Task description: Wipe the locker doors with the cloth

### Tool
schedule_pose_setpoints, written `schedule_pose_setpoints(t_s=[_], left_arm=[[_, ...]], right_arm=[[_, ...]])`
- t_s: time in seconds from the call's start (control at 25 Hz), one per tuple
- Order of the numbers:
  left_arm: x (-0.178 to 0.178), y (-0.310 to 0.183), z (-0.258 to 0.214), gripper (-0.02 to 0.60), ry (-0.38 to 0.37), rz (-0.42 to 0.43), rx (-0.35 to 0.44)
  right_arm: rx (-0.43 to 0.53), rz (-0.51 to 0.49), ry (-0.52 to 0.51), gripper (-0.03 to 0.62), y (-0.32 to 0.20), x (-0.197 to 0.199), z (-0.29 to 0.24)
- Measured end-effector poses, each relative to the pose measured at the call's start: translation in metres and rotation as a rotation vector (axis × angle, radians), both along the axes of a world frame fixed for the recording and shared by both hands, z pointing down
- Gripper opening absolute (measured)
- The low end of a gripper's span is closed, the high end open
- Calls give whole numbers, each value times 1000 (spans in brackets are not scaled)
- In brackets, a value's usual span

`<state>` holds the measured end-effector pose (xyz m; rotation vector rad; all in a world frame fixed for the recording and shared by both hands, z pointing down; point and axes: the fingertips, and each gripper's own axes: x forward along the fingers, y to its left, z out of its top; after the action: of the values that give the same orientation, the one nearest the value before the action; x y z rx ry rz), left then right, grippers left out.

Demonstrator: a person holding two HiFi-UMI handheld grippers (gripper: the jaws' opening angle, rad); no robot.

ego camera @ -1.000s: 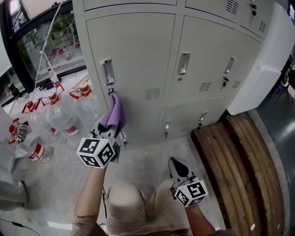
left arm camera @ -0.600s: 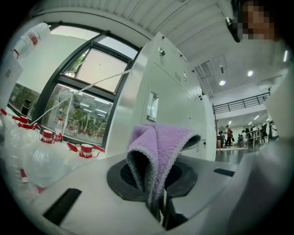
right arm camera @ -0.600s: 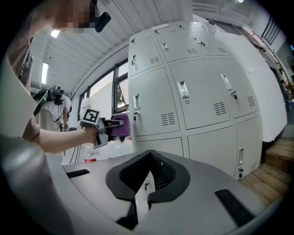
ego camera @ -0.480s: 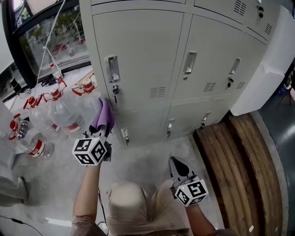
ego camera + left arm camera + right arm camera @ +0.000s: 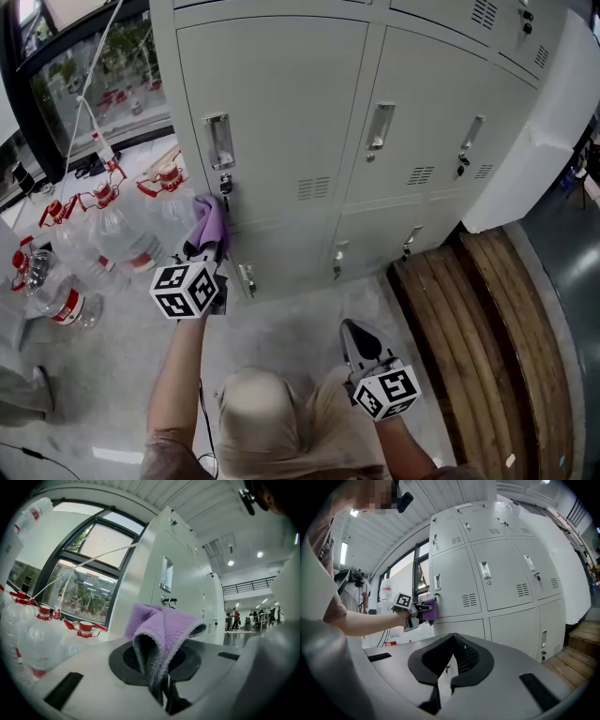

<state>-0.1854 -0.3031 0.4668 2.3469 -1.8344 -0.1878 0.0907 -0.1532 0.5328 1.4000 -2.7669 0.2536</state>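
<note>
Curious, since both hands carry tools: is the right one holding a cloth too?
No, the right gripper has its jaws closed on nothing; the purple cloth sits pinched in the left gripper.

lockers (image 5: 281, 103): tops cut off | cloth (image 5: 164, 625): lower end hidden in jaws

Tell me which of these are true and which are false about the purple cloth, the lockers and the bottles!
1. The left gripper holds a purple cloth. True.
2. The right gripper holds a cloth too. False: its jaws are together on nothing.
3. Some red-capped bottles are on the floor left of the lockers. True.
4. The cloth is at the far-right door. False: it is at the left-hand door, just below its handle.
5. One locker door hangs open. False: every door in view is shut.
</note>
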Motion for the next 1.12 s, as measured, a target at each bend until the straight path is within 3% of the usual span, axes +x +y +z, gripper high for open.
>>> schedule_pose_setpoints(t_s=[0.6,1.12], left_arm=[[41,-29,-6,38,-16,79,-4],[120,-57,-14,38,-35,197,-1]], right_arm=[[-5,15,-1,-3,1,4,2],[-7,62,-6,-3,8,23,2]])
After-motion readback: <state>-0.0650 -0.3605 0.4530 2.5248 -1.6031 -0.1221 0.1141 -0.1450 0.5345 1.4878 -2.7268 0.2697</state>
